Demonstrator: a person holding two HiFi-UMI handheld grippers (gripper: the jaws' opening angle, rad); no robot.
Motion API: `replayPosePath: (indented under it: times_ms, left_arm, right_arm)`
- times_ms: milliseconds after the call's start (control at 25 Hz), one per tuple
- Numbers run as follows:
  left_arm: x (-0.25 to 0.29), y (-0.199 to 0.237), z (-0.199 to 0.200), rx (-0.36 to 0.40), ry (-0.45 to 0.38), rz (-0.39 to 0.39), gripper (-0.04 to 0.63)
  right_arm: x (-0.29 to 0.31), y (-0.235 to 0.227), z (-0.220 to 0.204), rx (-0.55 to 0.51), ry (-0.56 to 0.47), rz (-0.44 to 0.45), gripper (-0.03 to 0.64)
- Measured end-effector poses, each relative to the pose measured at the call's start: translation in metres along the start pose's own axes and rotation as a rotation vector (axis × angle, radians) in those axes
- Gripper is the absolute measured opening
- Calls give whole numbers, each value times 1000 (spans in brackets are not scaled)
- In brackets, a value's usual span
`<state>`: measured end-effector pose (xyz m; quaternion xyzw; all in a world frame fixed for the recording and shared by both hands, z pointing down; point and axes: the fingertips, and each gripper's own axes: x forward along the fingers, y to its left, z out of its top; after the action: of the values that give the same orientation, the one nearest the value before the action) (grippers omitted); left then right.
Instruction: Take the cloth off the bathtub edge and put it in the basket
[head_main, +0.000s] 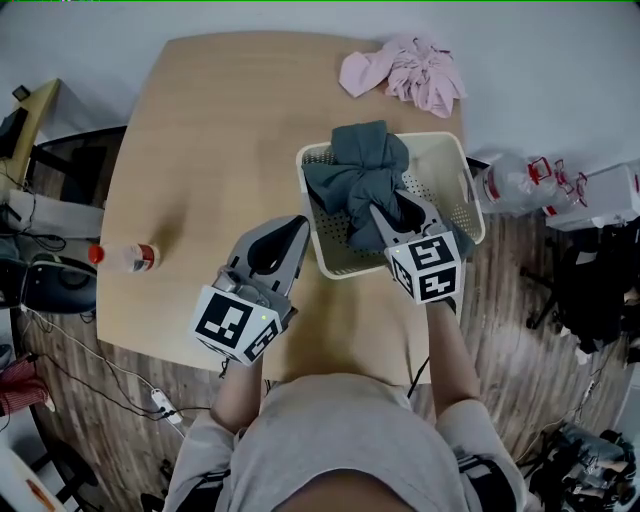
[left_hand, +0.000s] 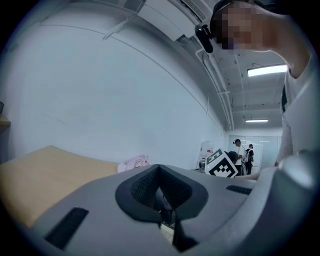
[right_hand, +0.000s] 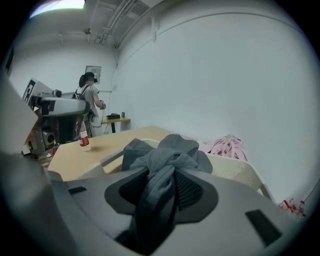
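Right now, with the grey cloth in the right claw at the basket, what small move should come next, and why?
Probably open the right claw and let go. The grey cloth is pinched between its jaws, and most of it already seems bunched inside the cream basket, so releasing should leave it there.

My wooden table (head_main: 200, 150) carries a cream basket (head_main: 345, 262) beneath my right gripper (head_main: 385, 212), a pink cloth (head_main: 405, 70) beyond it, and seemingly a small bottle (head_main: 125, 257) left of my left gripper (head_main: 296, 228)
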<state>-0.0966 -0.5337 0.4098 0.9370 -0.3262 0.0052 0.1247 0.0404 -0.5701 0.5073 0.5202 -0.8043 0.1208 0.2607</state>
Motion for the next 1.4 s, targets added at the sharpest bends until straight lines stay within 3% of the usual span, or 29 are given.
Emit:
replayPosePath:
  times_ms: [400,880,1120,1400]
  left_arm:
    - [4,9,-12,-25,18,6,-4]
    - [2,8,-16,-31,24,7,-5]
    - [2,3,-15,-27,24,-2,-5]
    - [-2,-4,-18,-29,24,-9,-4]
  right_arm:
    - [29,2,-24,44,228,83,160]
    - [37,3,-44,92,379,99,176]
    - [33,5,-44,45,378,92,201]
    - [13,8,-26,35,276,69,230]
